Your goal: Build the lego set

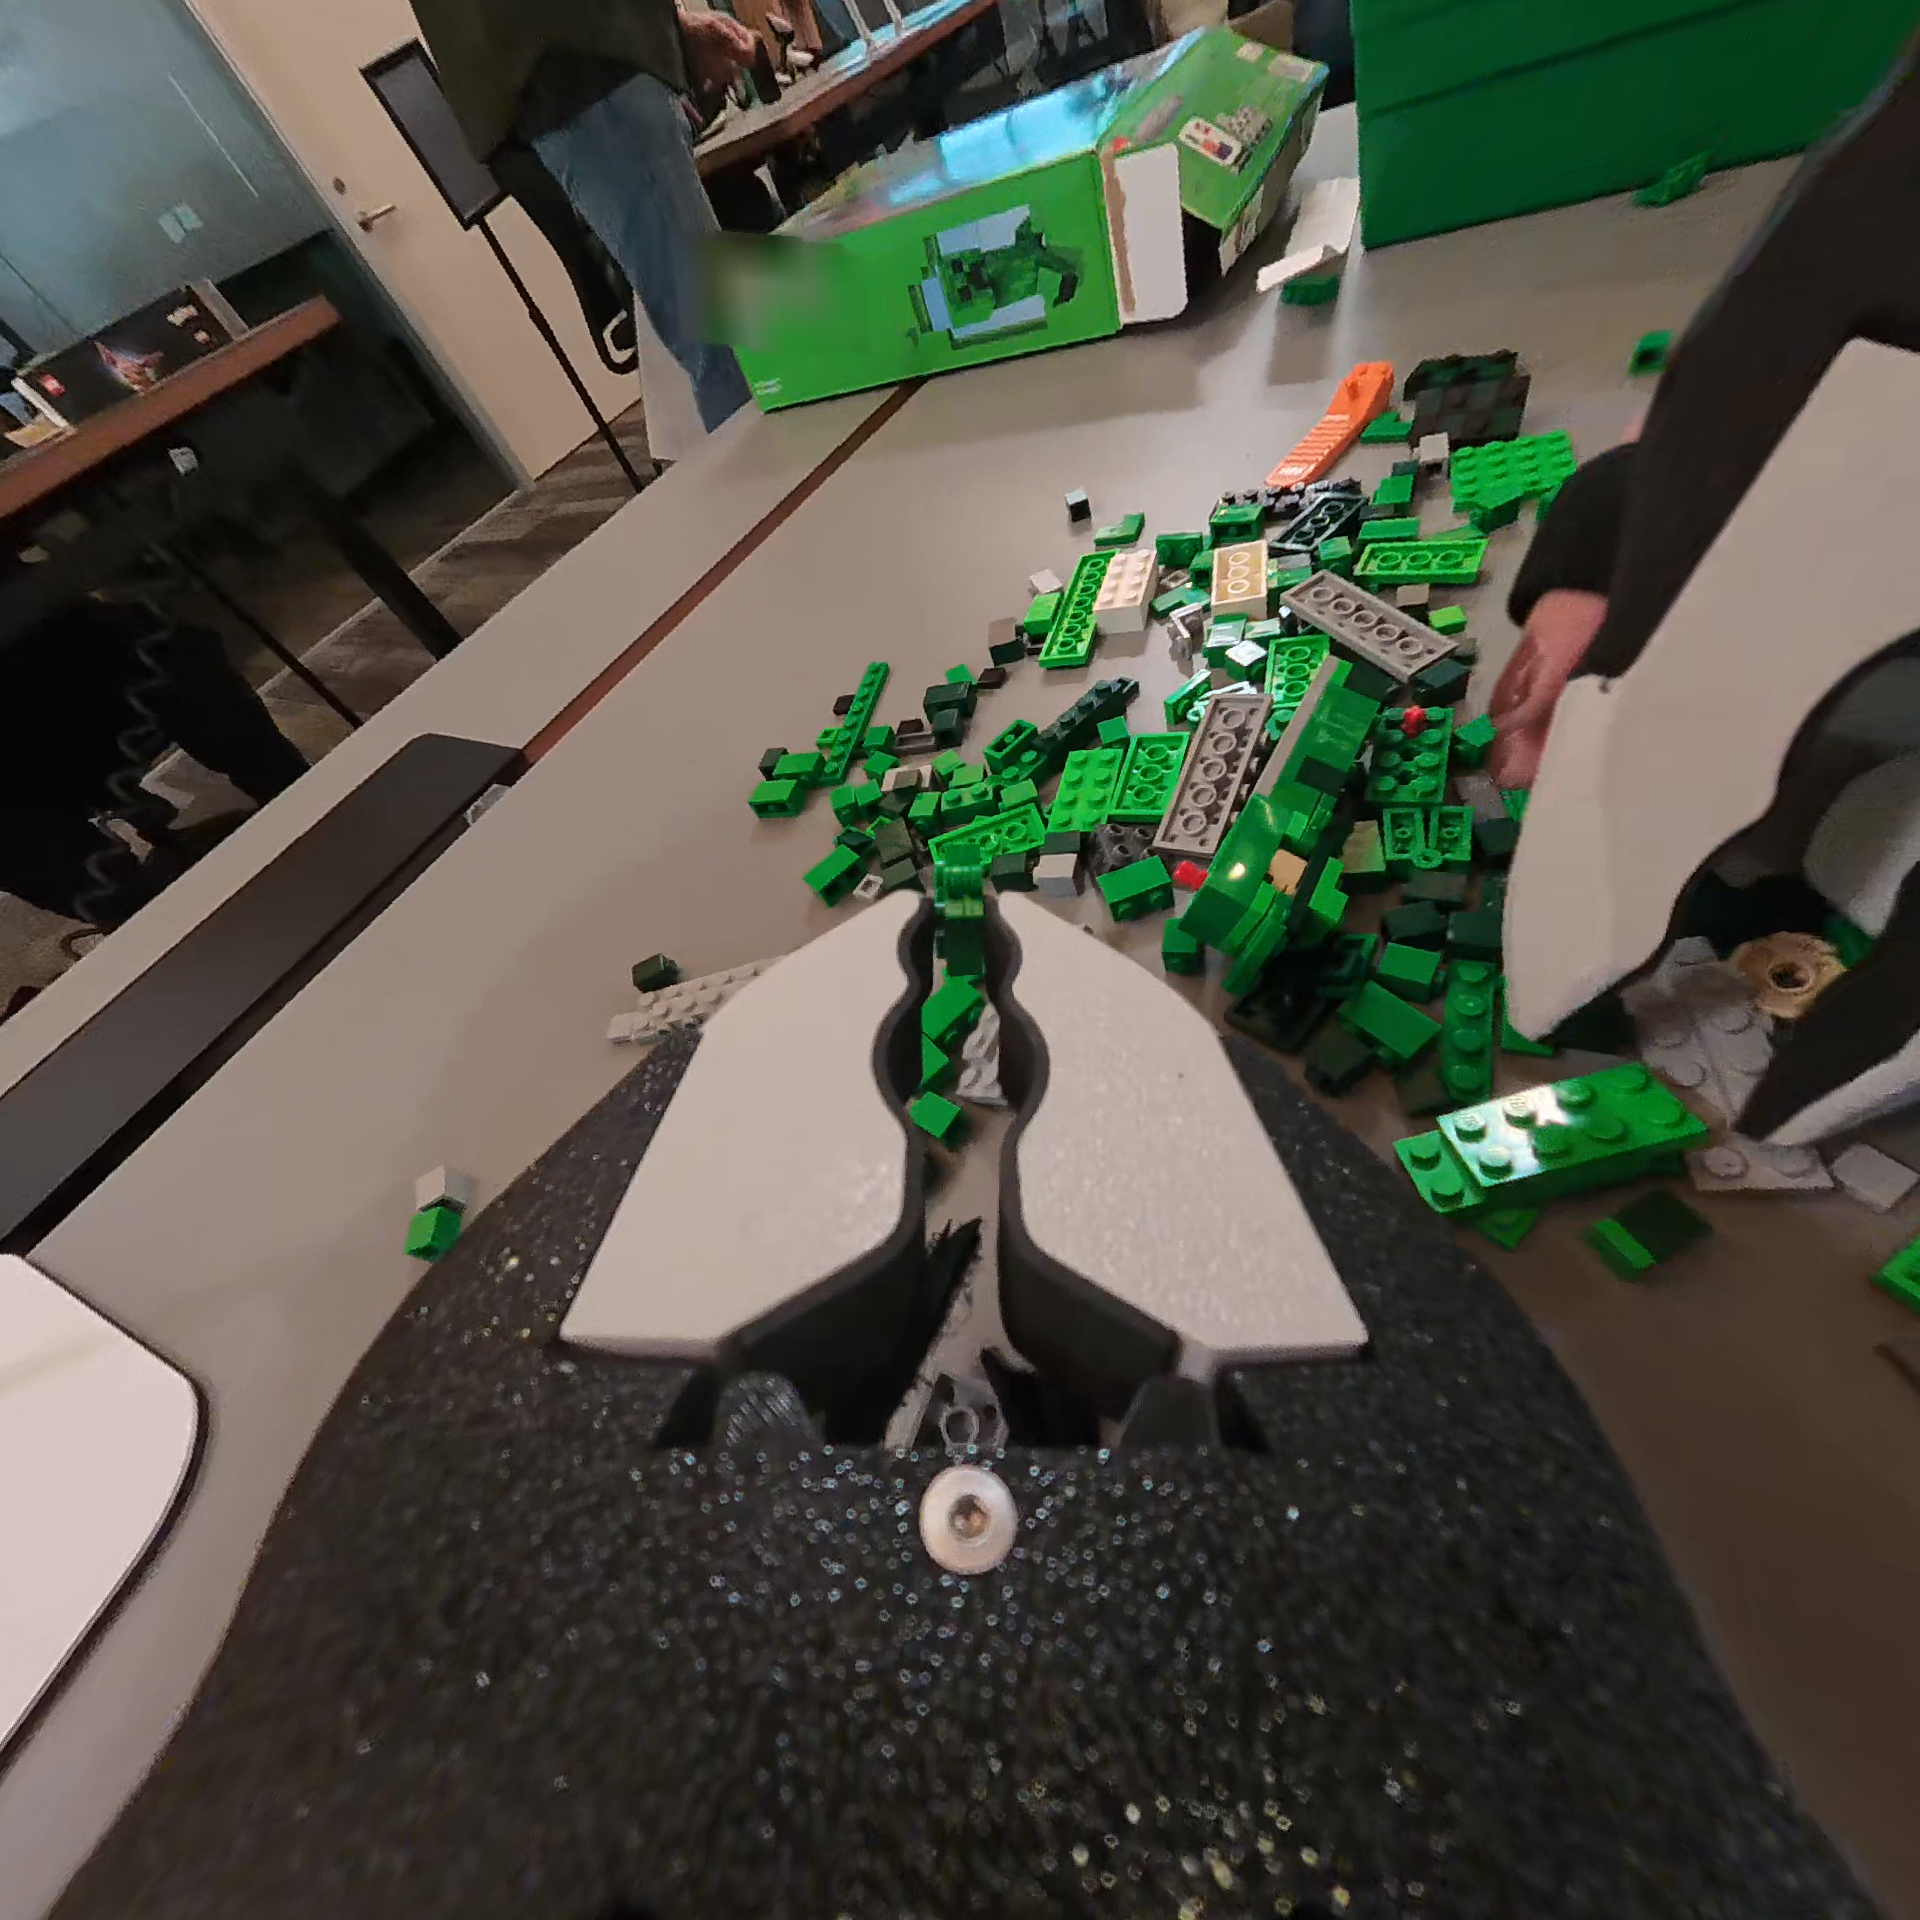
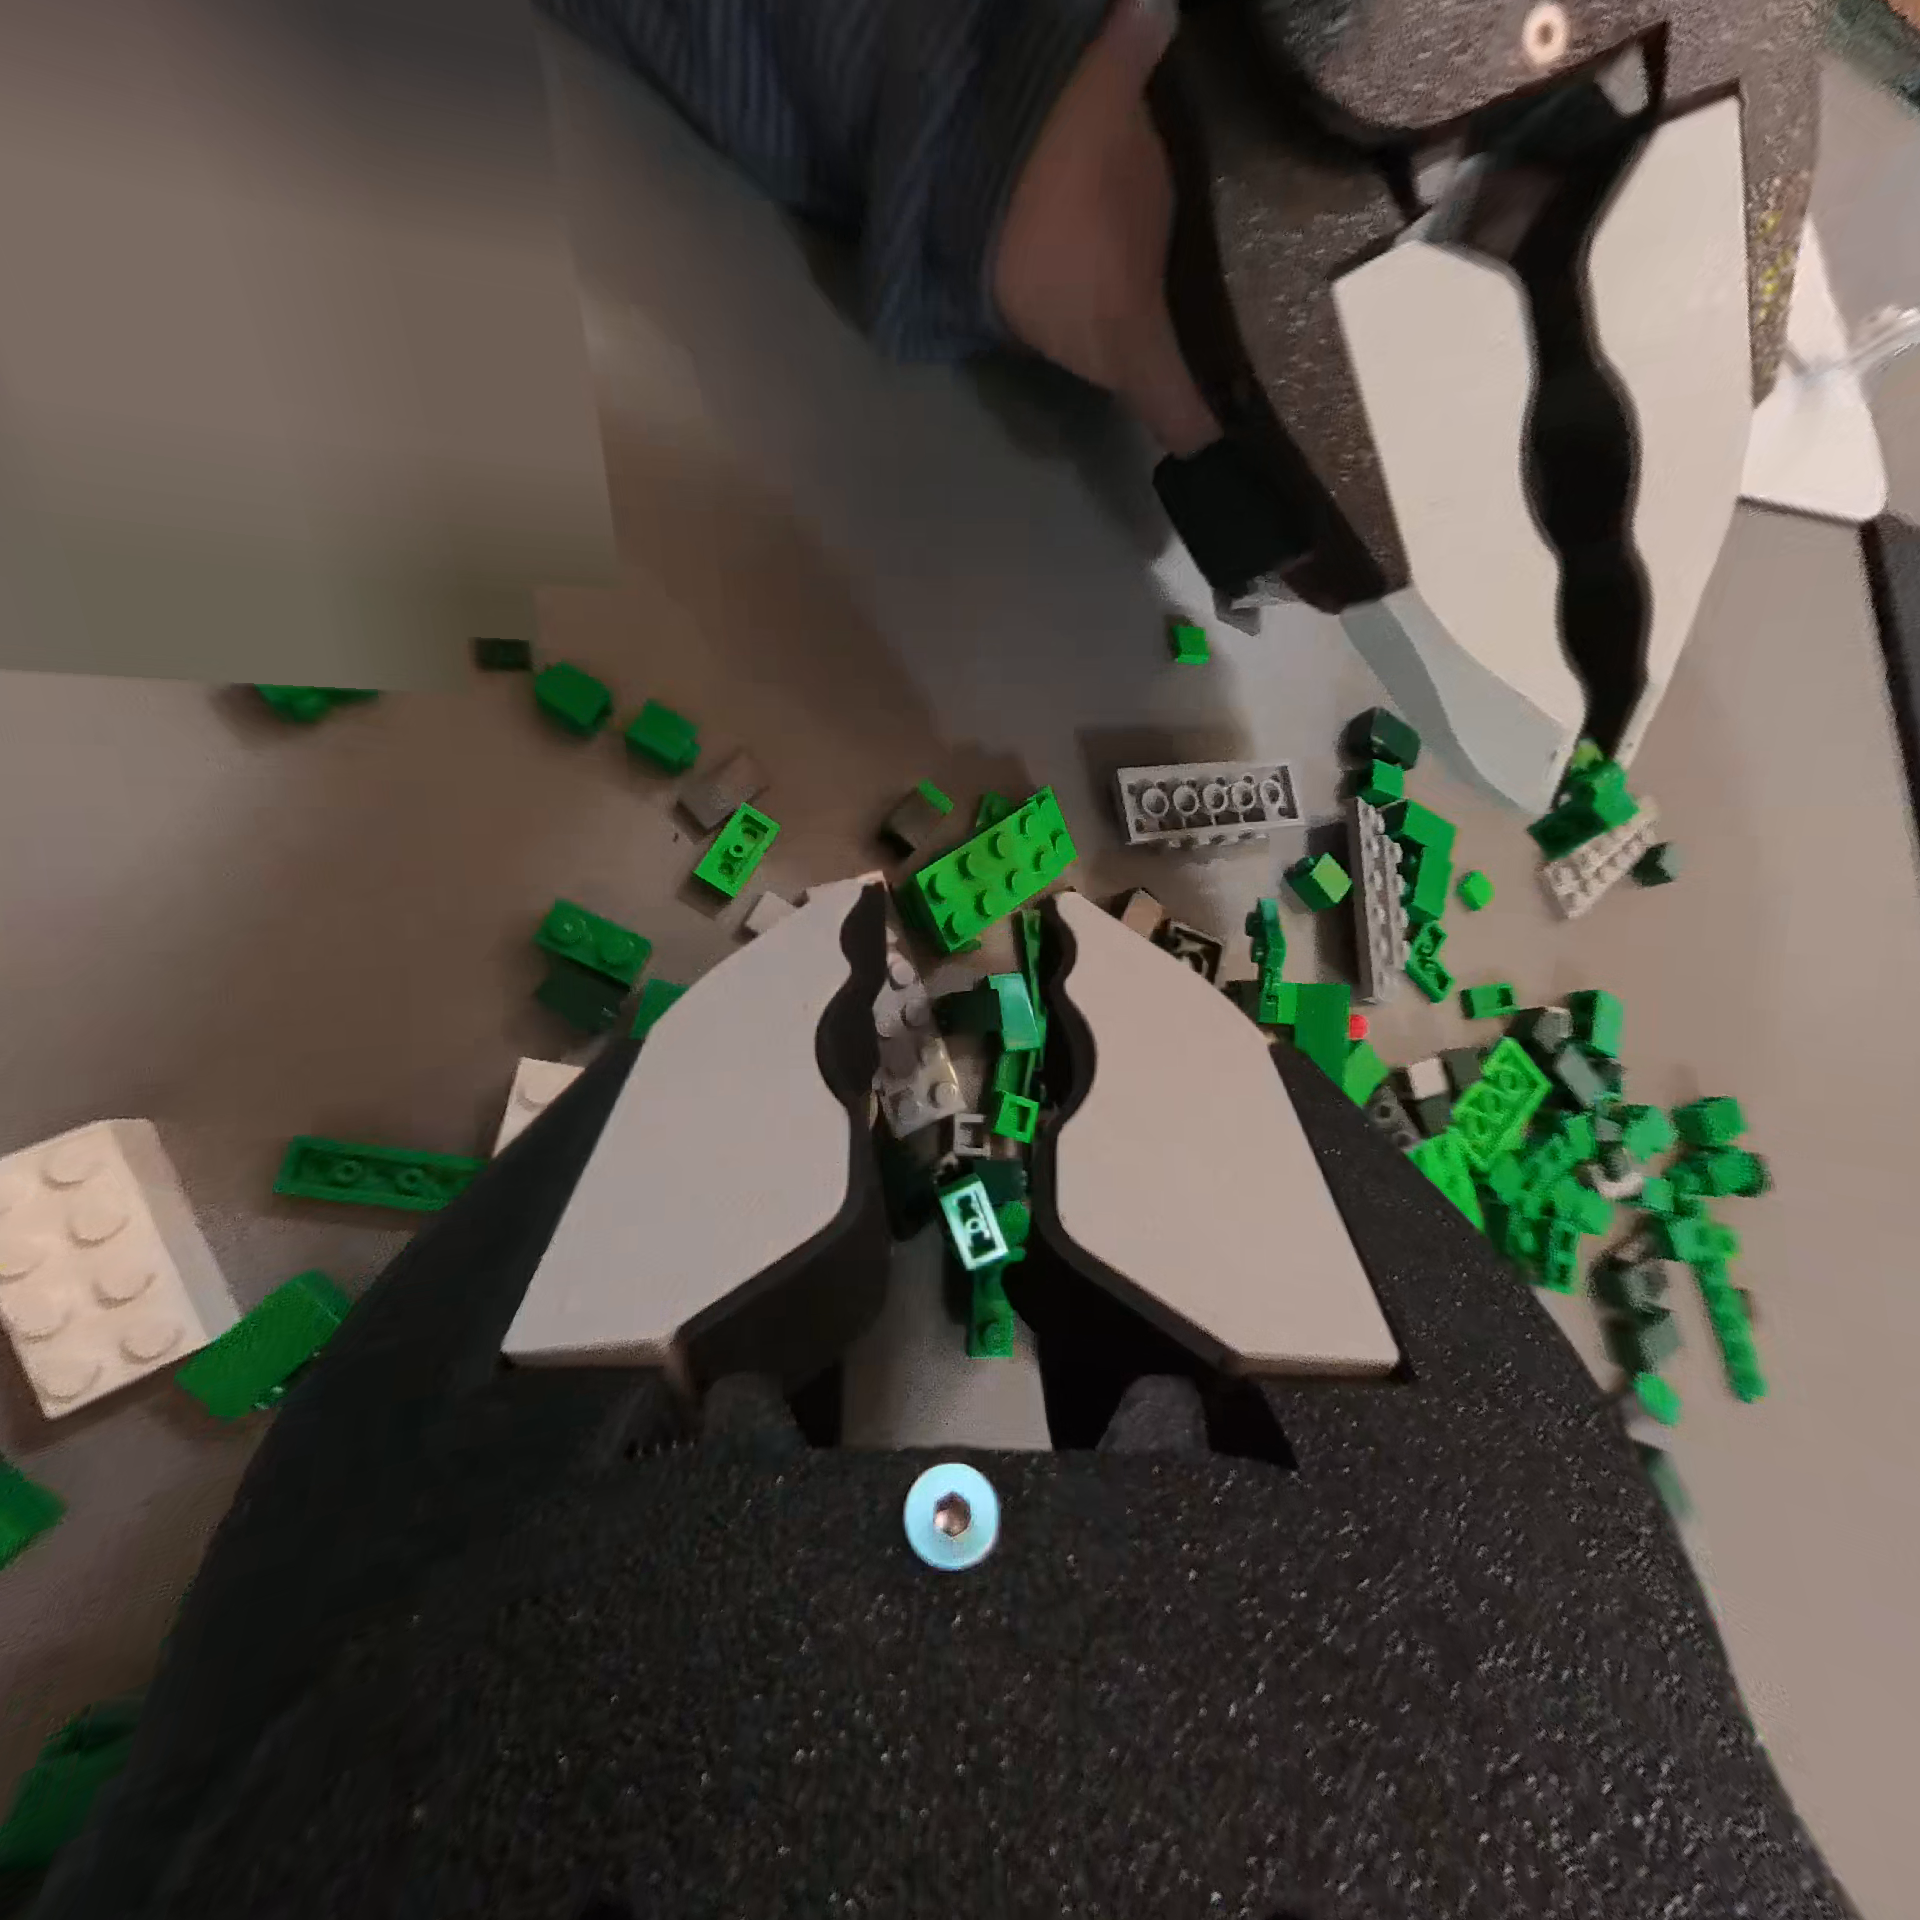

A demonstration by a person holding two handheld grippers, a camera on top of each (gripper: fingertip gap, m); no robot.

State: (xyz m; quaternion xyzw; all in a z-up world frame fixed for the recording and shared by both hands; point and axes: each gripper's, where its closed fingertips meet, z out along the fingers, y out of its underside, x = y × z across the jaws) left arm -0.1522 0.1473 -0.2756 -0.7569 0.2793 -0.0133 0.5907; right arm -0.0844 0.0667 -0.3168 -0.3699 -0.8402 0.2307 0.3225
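Both wrist cameras look closely down at one shared brick pile [image 1: 1299, 748]

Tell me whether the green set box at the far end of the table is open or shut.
Open. The green box lies on its side on the table, its white end flap swung outward.

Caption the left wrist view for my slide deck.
Left gripper pinches a green piece beside the scattered brick pile.
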